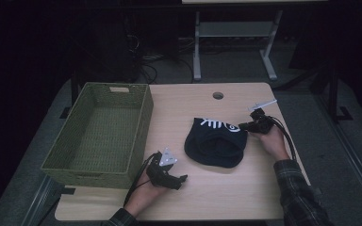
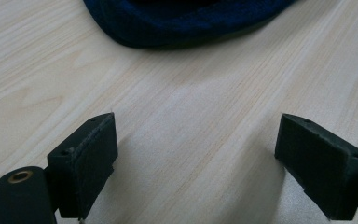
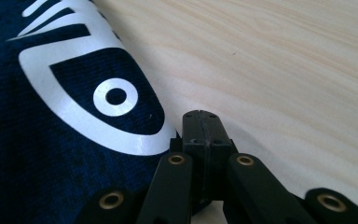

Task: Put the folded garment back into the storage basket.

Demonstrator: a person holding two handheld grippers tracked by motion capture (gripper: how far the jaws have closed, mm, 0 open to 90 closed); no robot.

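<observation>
Dark-blue knit hat (image 1: 215,142) lies on the table (image 1: 245,188), between both grippers. Right gripper (image 3: 201,122), jaws together and empty, rests at the hat's printed edge, apparently to pinch it. Left gripper (image 2: 196,158), jaws apart, waits just short of the hat's brim. Basket (image 1: 99,134) stands beyond its left.

High view: fixed overhead, facing forward and down across the table (image 1: 245,188). Both gripper views sit low and close to the tabletop, sharing the dark hat (image 2: 186,18).

Basket (image 1: 99,134) left on table (image 1: 264,197); hat (image 1: 215,141) right of it.
</observation>
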